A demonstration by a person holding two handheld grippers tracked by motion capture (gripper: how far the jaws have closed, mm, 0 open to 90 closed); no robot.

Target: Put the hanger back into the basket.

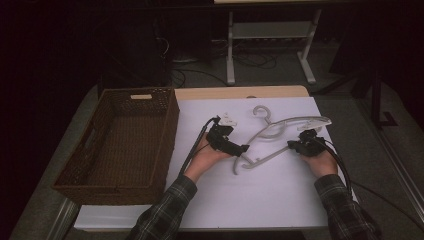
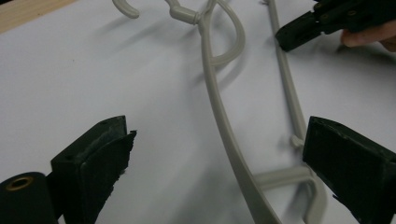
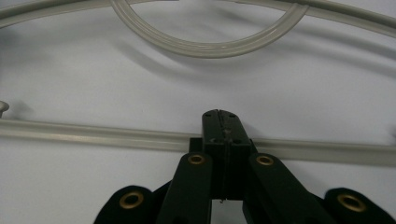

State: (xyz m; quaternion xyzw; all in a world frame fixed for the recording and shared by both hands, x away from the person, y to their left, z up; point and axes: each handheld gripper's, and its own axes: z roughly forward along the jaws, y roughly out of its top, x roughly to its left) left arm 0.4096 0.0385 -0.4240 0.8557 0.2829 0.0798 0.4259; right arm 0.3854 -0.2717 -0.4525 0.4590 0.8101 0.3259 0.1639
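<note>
You get a dim high view; the room behind the table (image 1: 200, 93) goes nearly black. Both gripper views look brighter, with soft shadows under the hanger (image 2: 219, 116), perhaps slightly blurred.

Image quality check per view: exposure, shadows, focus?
High view: dim, heavy dark vignette at the edges, only the white table cover reads well. Left gripper view: evenly lit, soft shadows under the hanger, near jaws slightly soft. Right gripper view: bright, hanger sheen, faint shadows, shut right gripper sharp.
</note>
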